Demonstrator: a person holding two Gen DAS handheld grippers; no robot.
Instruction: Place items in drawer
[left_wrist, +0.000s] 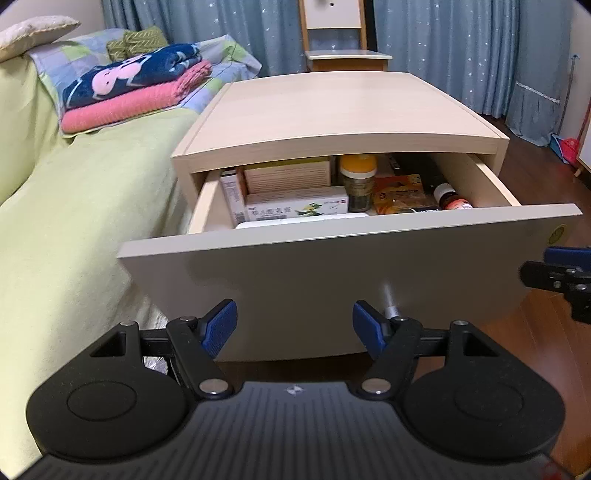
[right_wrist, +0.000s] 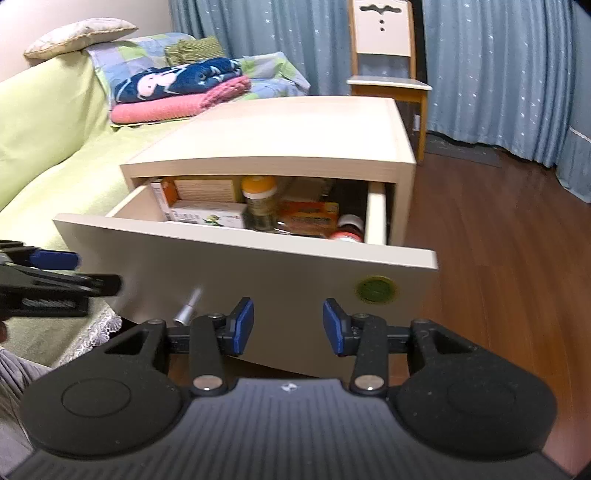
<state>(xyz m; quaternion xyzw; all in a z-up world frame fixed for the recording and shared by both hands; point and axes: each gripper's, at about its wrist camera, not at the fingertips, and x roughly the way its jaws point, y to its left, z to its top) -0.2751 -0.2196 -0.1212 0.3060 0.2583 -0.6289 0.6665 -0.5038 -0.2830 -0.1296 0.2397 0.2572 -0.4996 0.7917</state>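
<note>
The nightstand drawer (left_wrist: 332, 273) (right_wrist: 258, 273) is pulled out and holds several items: white boxes (left_wrist: 295, 206) (right_wrist: 208, 216), a yellow-capped jar (left_wrist: 357, 181) (right_wrist: 260, 201), an orange packet (left_wrist: 402, 194) (right_wrist: 310, 218) and a small red bottle (left_wrist: 456, 199) (right_wrist: 347, 229). A metal knob (left_wrist: 389, 301) (right_wrist: 188, 306) sticks out of the drawer front. My left gripper (left_wrist: 293, 330) is open just in front of the drawer front, left of the knob. Also open, my right gripper (right_wrist: 288, 325) faces the front's right half. Neither holds anything.
The nightstand top (left_wrist: 332, 110) is bare. A bed with a green cover (left_wrist: 66, 206) and folded blankets (left_wrist: 136, 92) lies to the left. A chair (right_wrist: 388, 81) and blue curtains (right_wrist: 498, 74) stand behind. Wooden floor (right_wrist: 498, 240) spreads to the right.
</note>
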